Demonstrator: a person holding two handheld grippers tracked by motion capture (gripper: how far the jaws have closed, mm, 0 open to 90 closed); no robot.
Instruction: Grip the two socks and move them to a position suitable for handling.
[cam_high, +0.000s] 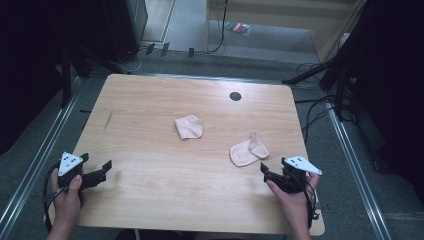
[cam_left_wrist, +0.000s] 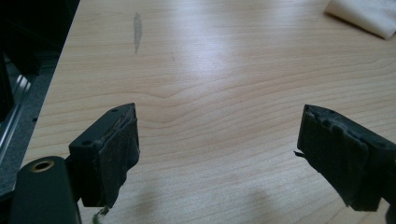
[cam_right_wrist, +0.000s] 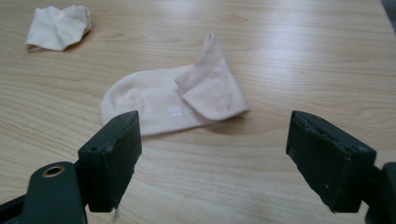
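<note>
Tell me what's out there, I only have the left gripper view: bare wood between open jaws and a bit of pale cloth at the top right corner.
Observer: That cloth is a crumpled pale pink sock near the table's middle.
Operator: Any others?
Observer: A second sock lies flat before the right gripper, its cuff folded over.
Operator: Is the right gripper holding it?
Observer: No, its jaws stand open, short of the sock.
</note>
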